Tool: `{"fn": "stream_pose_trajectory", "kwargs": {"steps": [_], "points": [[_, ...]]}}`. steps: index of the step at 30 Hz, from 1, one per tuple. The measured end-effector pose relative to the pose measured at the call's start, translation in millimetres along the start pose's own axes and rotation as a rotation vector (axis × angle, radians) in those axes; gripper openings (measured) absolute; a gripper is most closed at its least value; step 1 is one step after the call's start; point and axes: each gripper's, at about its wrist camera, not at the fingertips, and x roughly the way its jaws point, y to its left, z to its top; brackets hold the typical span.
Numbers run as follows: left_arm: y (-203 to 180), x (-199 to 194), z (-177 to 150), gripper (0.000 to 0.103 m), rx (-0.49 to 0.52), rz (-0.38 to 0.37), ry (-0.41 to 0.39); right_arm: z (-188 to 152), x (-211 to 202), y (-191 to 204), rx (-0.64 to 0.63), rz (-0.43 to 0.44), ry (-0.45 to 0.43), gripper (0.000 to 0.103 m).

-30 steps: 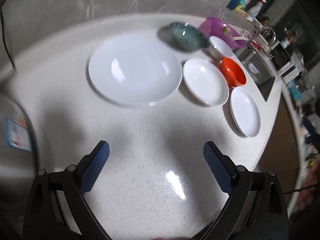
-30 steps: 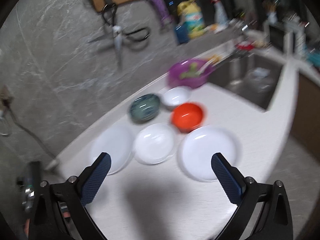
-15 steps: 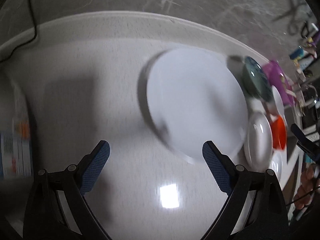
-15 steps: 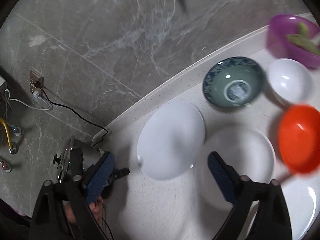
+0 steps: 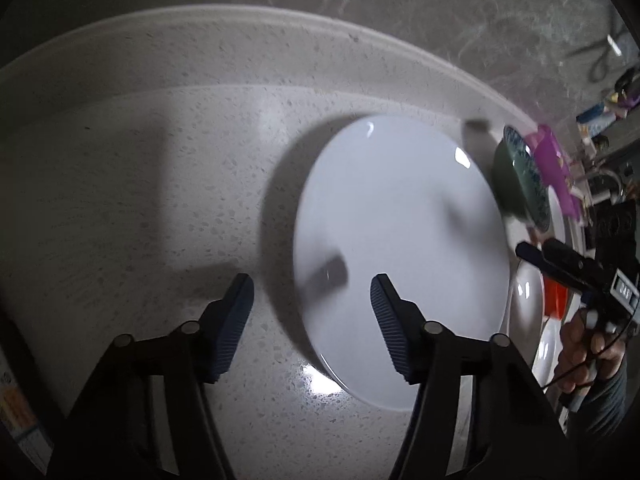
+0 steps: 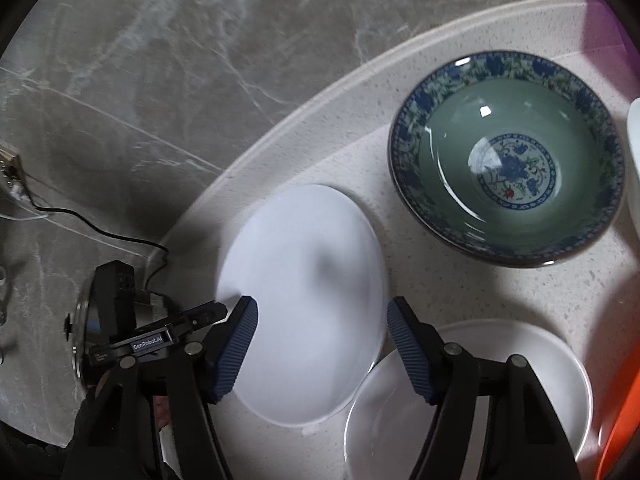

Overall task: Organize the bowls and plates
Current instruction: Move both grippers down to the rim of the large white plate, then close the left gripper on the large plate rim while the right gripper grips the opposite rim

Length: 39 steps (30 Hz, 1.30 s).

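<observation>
Left wrist view: the left gripper (image 5: 312, 294) is seen tilted down over a speckled white counter (image 5: 140, 200). Its jaws are closing and stand about half apart, with nothing pressed between the pads. The left edge of a large white plate (image 5: 400, 248) lies between the fingertips: the right finger is over the plate, the left finger over bare counter just beside it. Whether the pads touch the plate cannot be told. The plate lies flat on the counter.

Right wrist view: the right gripper (image 6: 322, 320) is seen above the same large white plate (image 6: 304, 280), over its near part. Its jaws are also closing, moderately apart, and nothing is held. A smaller white dish (image 6: 472, 400) lies just beside the plate, partly under the right finger; their rims appear to touch or overlap.

Shown fully only in the right wrist view: a green bowl with a blue floral rim (image 6: 508, 156), upright and near the plate but apart from it, and a black cable (image 6: 100, 232) along the marble wall. In the left wrist view this bowl (image 5: 520, 180) is seen only edge-on, and a purple bowl (image 5: 556, 172) is seen behind it, with a hand (image 5: 588, 348) carrying the other gripper at the right margin.
</observation>
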Motion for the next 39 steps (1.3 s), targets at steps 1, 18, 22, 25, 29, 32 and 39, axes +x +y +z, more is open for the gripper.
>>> {"fn": "stream_pose_trajectory", "kwargs": {"steps": [1,18,22,25,29,32,39], "points": [[-2,3,2,0.057,0.016,0.006,0.004,1,3,0,0.001,-0.009,0.007,0.071],[-8,11,14,0.037,0.031,-0.007,0.003,17,37,3,-0.035,-0.171,0.093,0.048],[-18,16,14,0.030,0.072,-0.005,0.008,21,46,4,-0.025,-0.222,0.151,0.043],[-21,16,14,0.023,0.082,0.010,0.003,22,53,14,-0.057,-0.257,0.186,0.042],[-18,17,14,0.022,0.076,-0.006,0.000,23,56,16,-0.064,-0.297,0.198,0.024],[-21,17,14,0.022,0.100,0.012,0.000,24,54,14,-0.052,-0.300,0.199,0.024],[-16,16,13,0.022,0.070,0.011,-0.011,20,49,10,-0.039,-0.297,0.180,0.023]]}}
